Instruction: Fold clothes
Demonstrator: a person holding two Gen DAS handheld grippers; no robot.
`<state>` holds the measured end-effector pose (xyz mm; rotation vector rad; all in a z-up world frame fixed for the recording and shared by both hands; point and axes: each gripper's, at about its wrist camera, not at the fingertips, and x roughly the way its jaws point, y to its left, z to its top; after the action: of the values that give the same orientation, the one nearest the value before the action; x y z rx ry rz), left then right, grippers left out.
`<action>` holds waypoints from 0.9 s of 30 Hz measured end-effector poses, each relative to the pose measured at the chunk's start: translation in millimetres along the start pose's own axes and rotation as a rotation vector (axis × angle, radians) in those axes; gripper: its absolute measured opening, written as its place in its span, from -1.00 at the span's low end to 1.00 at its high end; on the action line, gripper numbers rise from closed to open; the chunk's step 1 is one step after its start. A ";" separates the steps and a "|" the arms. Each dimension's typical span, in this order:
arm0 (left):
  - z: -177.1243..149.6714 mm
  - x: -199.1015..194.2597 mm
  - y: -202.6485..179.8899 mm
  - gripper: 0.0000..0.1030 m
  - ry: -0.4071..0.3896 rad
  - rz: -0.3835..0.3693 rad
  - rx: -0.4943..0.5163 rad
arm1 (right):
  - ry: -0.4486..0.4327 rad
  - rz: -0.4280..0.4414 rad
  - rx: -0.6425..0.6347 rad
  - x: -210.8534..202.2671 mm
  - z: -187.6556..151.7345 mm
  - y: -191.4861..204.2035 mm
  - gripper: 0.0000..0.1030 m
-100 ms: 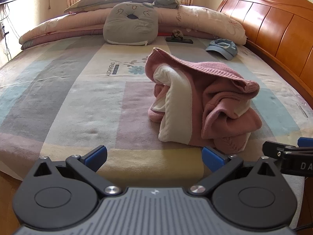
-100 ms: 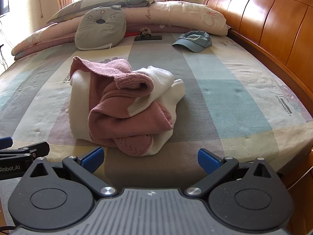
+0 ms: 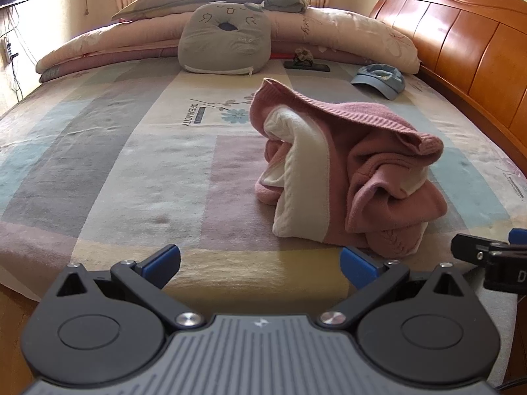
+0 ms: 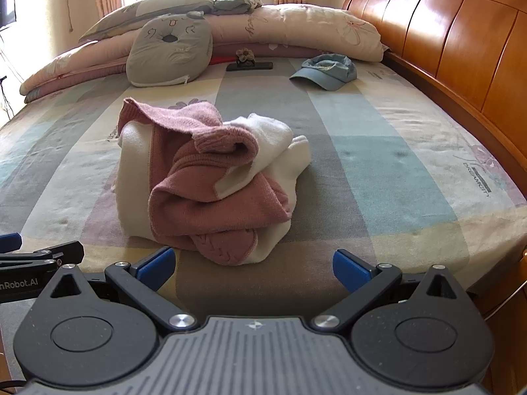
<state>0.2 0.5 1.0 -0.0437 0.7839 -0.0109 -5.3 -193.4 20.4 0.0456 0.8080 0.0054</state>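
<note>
Nothing differs from the earlier frame: left tool (image 3: pixel 260 265) and right tool (image 4: pixel 253 265) remain spread, empty, at the bed's (image 3: pixel 131 164) near edge; sweater (image 3: pixel 349 177) unmoved.

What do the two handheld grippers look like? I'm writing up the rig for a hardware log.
Both match. The left gripper and right gripper each have a ribbed grey body bearing a small white emblem, two round black housings, black linkage arms with silver pivot screws, and blue finger pads. White lettering runs along each gripper's side, only partly readable.
</note>
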 end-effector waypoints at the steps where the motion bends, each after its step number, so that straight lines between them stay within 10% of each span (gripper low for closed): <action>1: 0.5 2.5 1.3 0.99 0.011 -0.003 -0.007 | -0.005 0.002 0.001 0.2 -0.1 -0.1 1.00; 27: -1.1 1.8 0.3 0.99 0.004 0.007 -0.002 | -0.011 0.010 0.009 1.9 -0.6 -2.1 1.00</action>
<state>0.7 0.8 -1.0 -0.0425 0.7881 -0.0035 -4.5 -195.4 18.6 0.0580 0.7964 0.0113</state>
